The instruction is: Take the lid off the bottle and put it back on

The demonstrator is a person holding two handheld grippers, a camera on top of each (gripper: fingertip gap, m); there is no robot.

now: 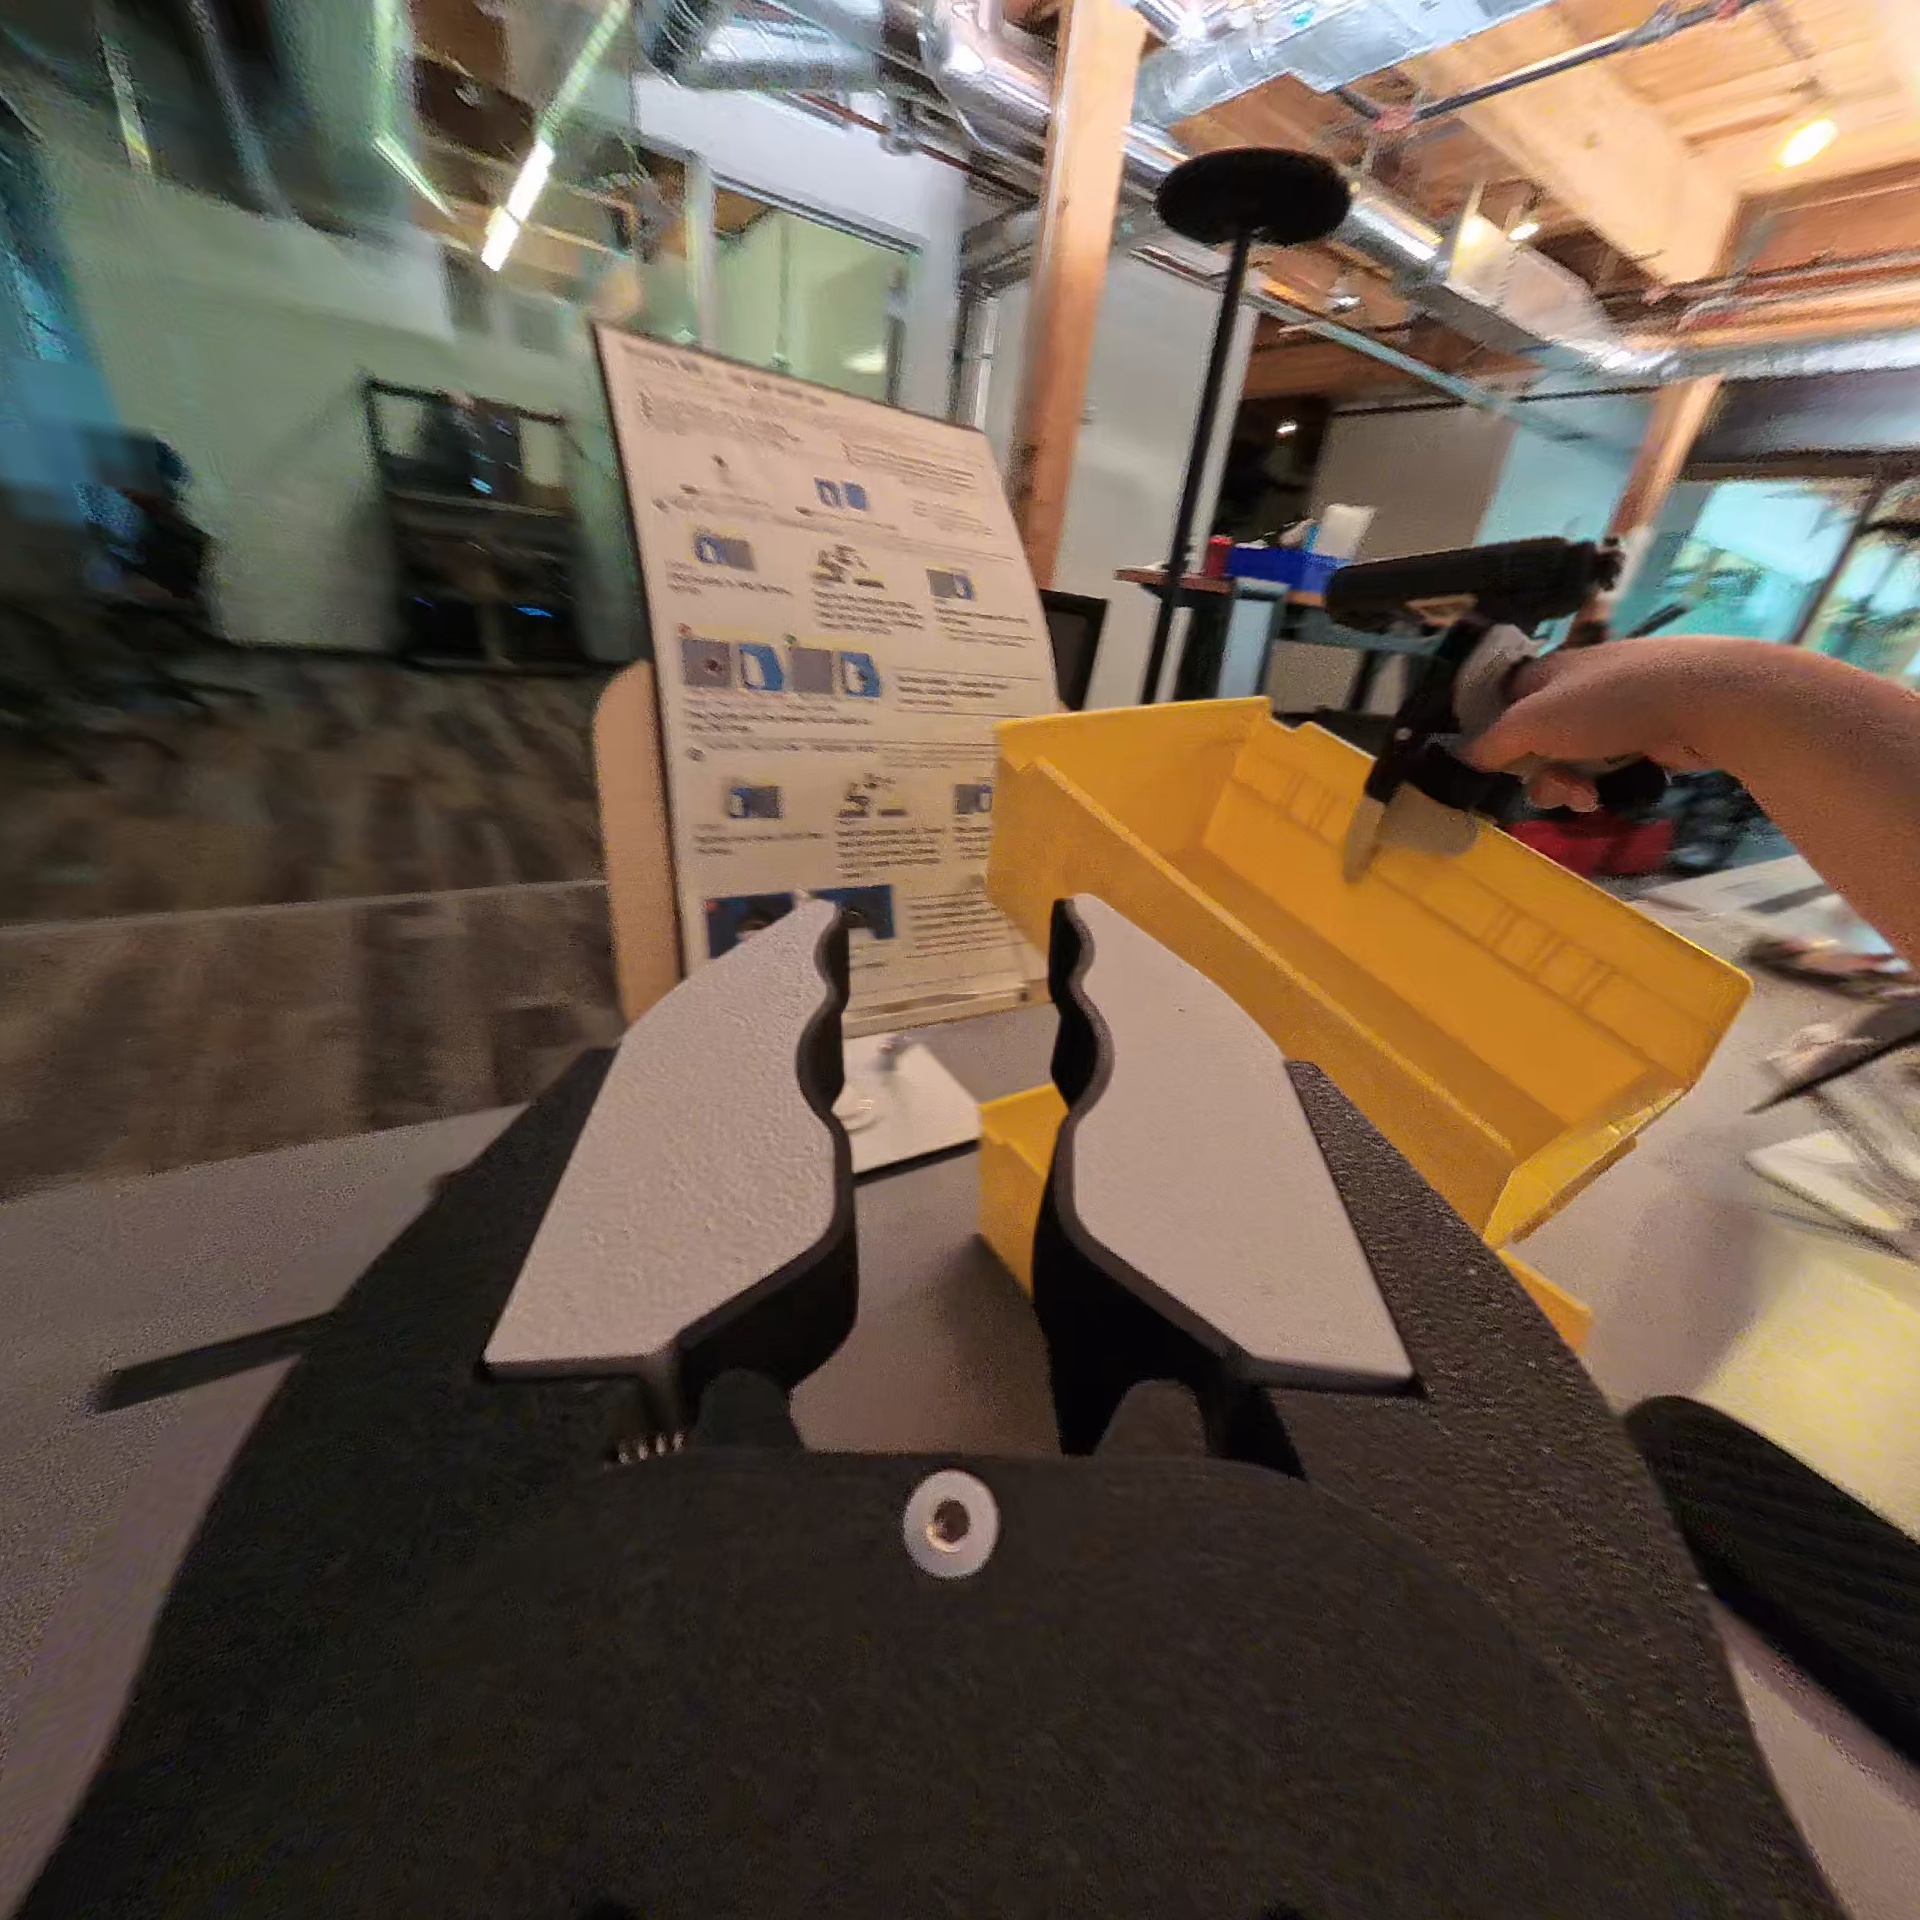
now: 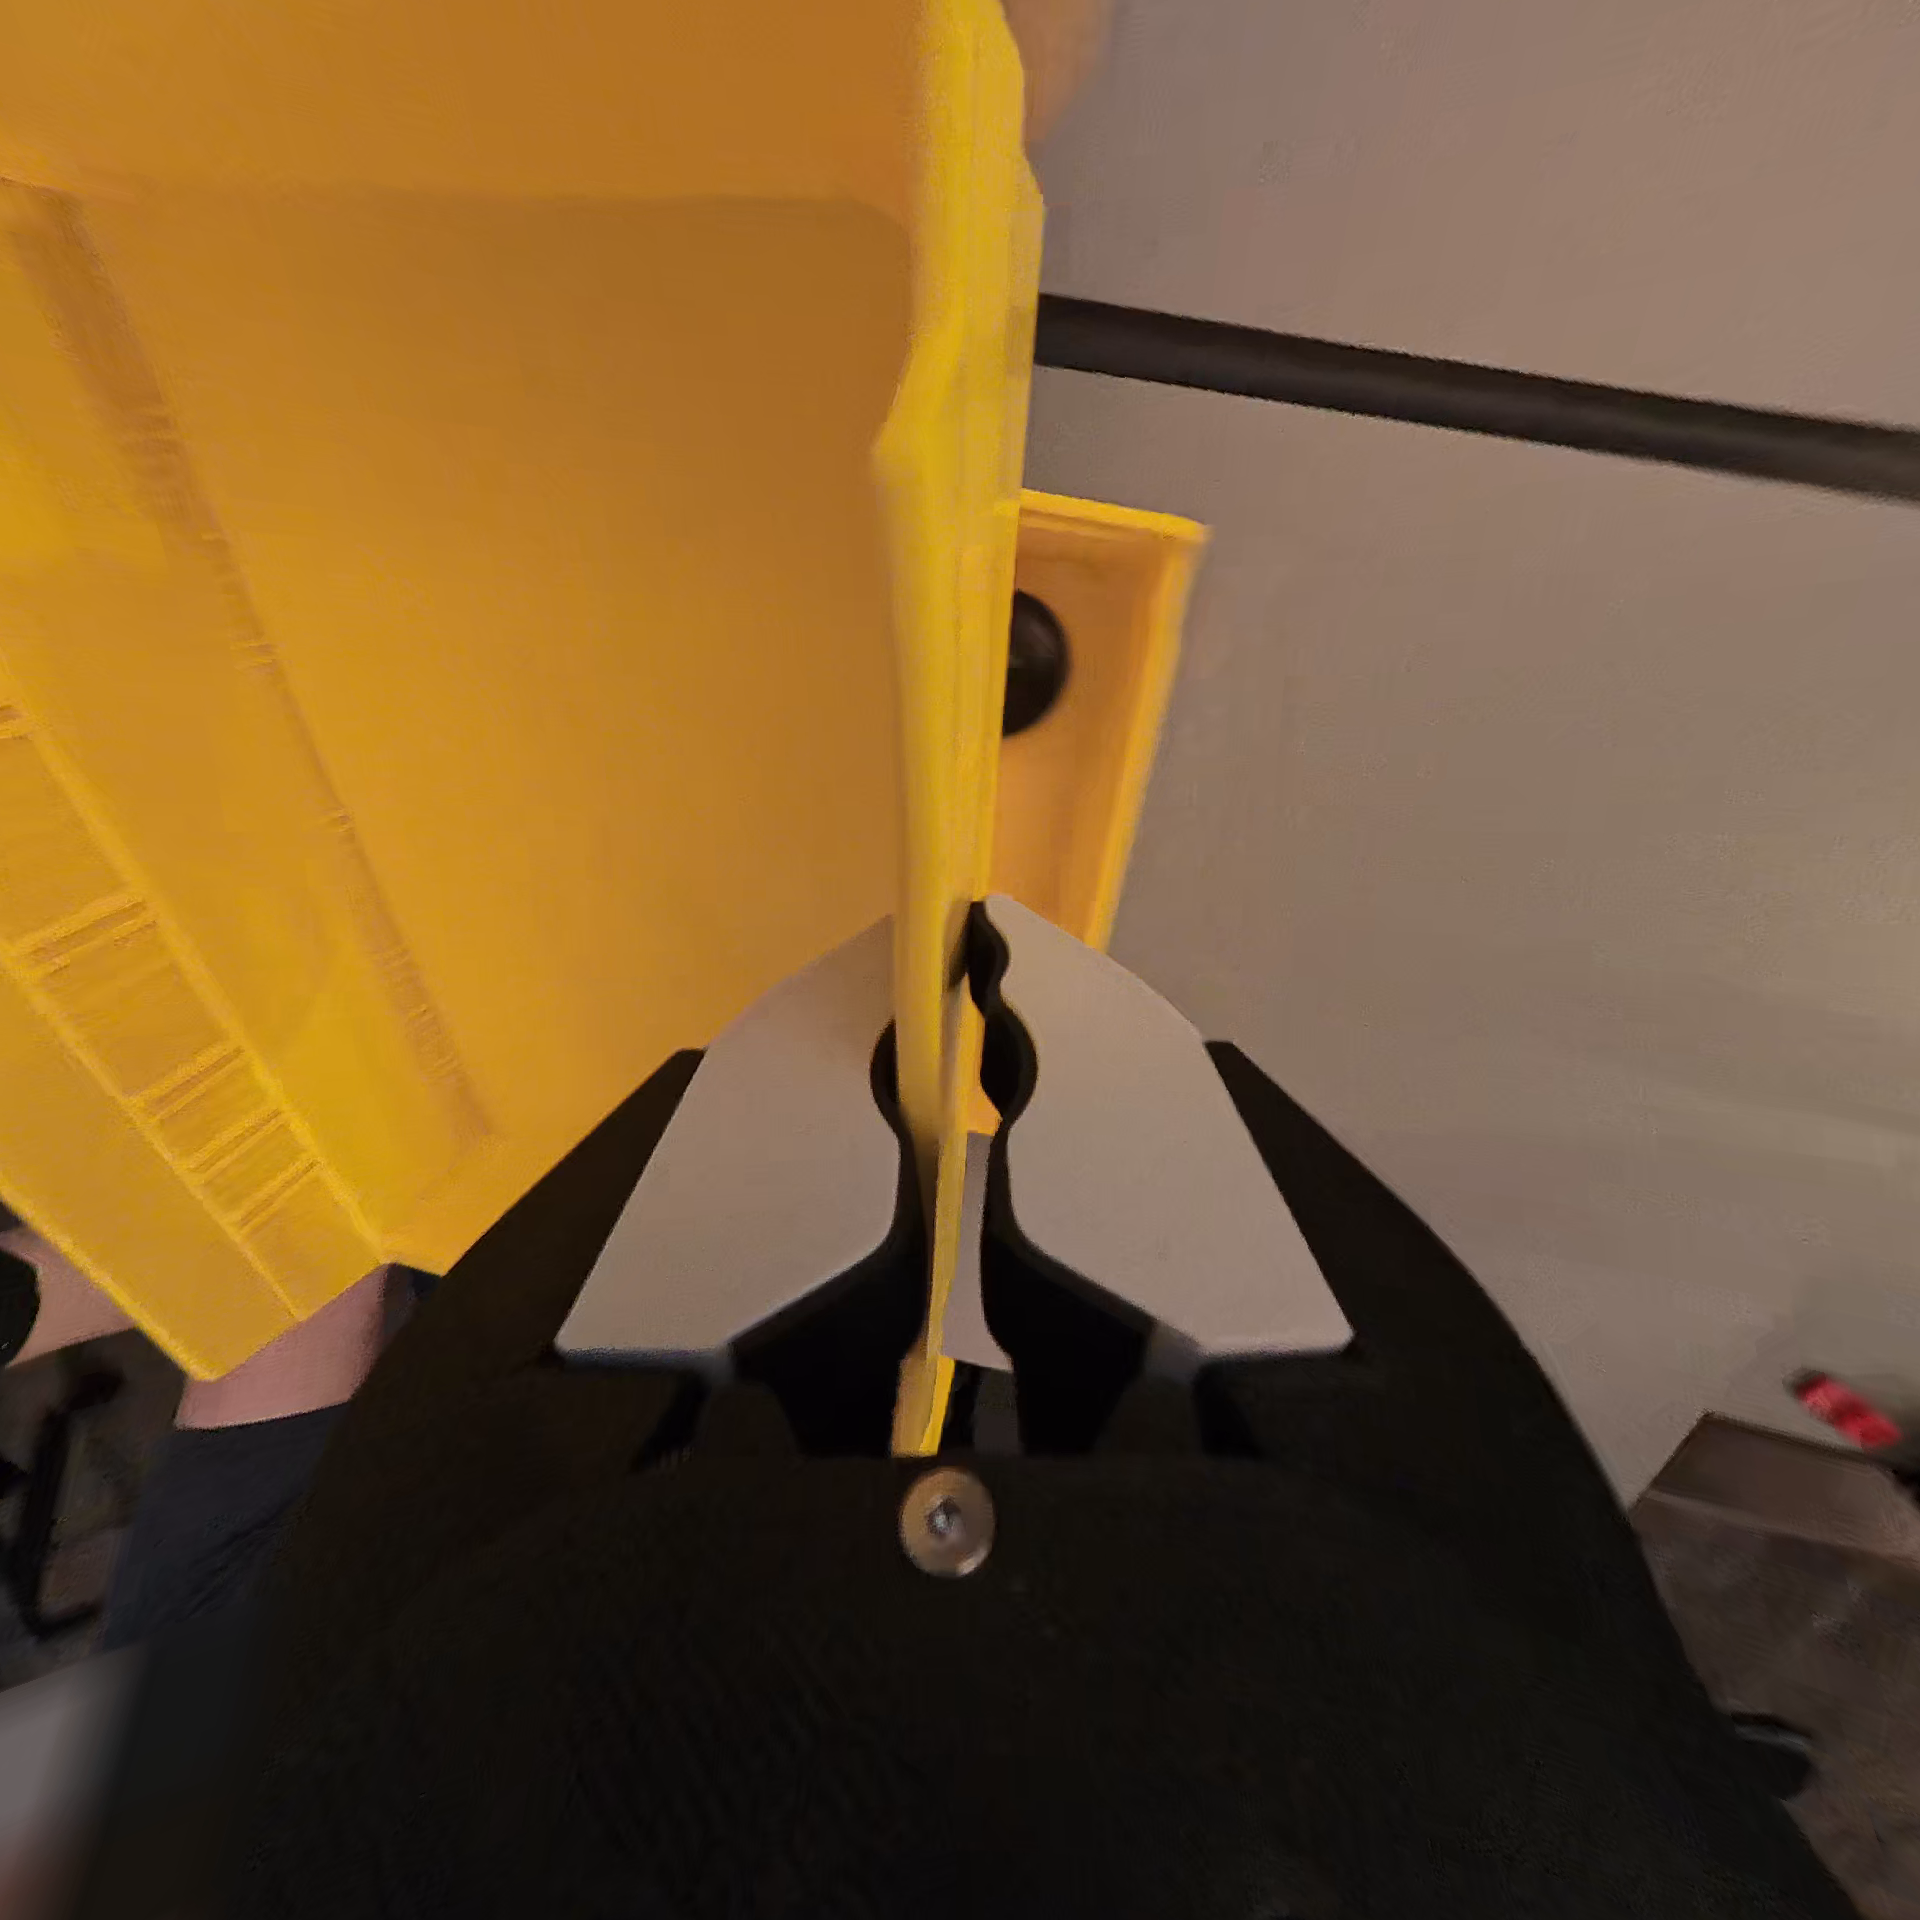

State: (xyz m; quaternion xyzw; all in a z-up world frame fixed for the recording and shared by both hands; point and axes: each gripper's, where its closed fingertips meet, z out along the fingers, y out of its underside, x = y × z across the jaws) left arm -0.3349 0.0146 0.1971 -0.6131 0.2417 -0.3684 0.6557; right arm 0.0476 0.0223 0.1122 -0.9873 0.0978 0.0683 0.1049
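Right wrist view: right tool (image 2: 961, 935) pinching tilted yellow bin (image 2: 468, 623) wall, left tool (image 1: 945, 997) open and empty, bottle possibly dark cap (image 2: 1034, 665) in lower bin (image 2: 1143, 707); thin-edge grip risks slip.

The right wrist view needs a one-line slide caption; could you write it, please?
Right gripper clamps the wall of a lifted yellow bin above a second bin.
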